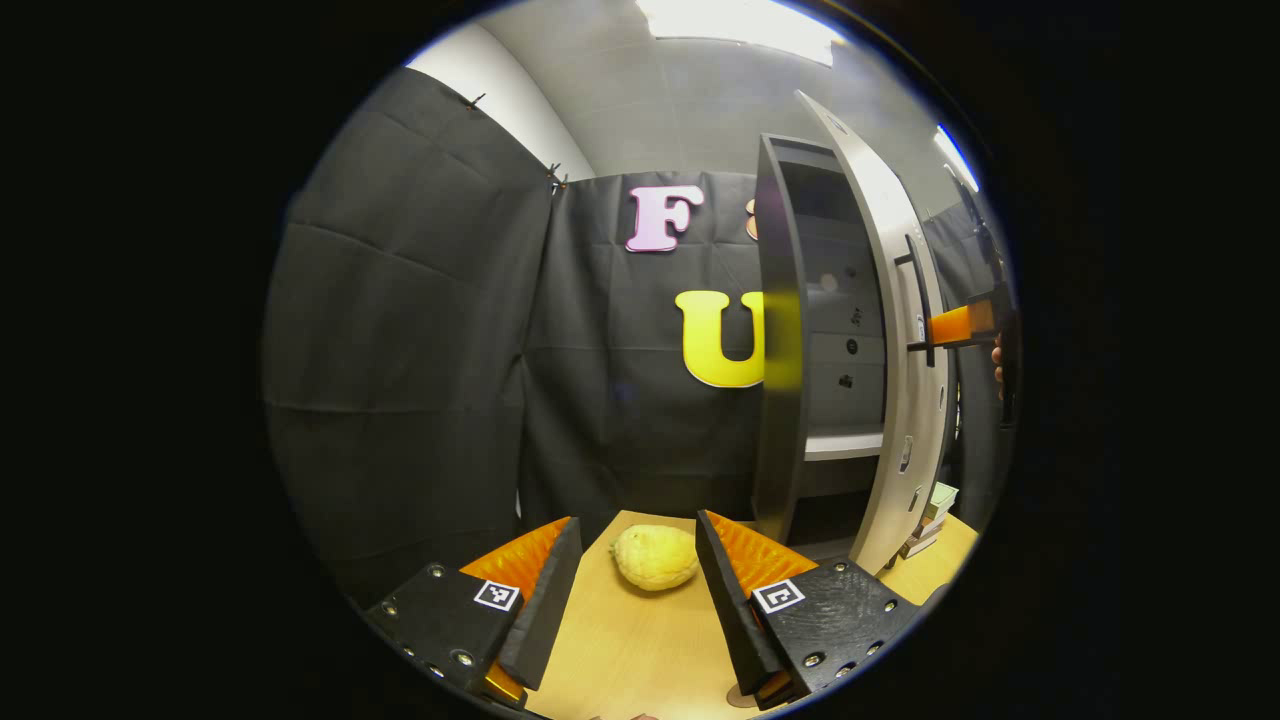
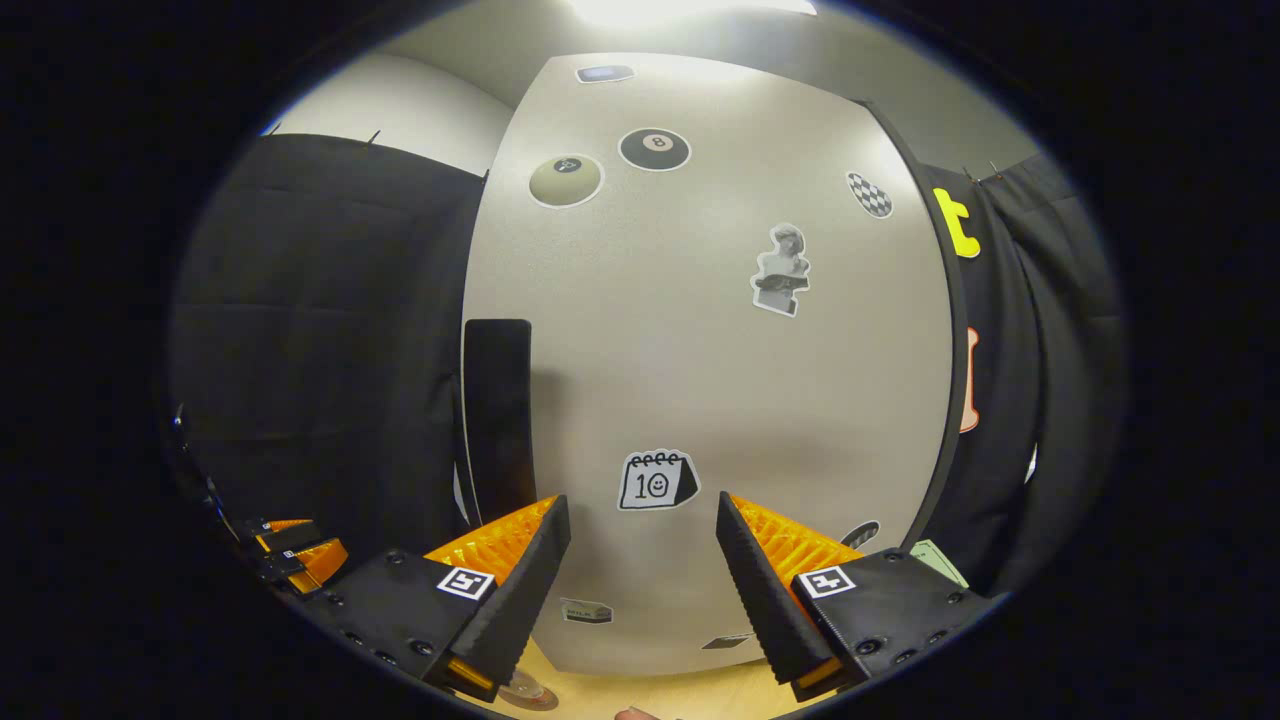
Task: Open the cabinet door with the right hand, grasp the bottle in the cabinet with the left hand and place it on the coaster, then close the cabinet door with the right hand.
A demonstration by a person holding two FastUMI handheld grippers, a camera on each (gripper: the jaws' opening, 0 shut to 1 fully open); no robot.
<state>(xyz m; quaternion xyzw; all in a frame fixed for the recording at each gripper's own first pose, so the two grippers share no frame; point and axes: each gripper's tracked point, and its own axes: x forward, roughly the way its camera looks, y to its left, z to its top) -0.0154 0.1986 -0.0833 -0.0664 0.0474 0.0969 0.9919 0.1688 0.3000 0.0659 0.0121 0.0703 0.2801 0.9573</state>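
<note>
Beside cabinet door (image 1: 895,330) edge, right gripper (image 1: 960,325).

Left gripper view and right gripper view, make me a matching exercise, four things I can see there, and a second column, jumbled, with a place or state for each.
Things:
1. cabinet door
2. yellow fruit
3. left gripper
4. door handle

Places or states:
A. lying on the wooden table
B. fingers apart, holding nothing
C. swung partly open
D. dark upright bar at the door's edge

Pairs: 1-C, 2-A, 3-B, 4-D
</note>
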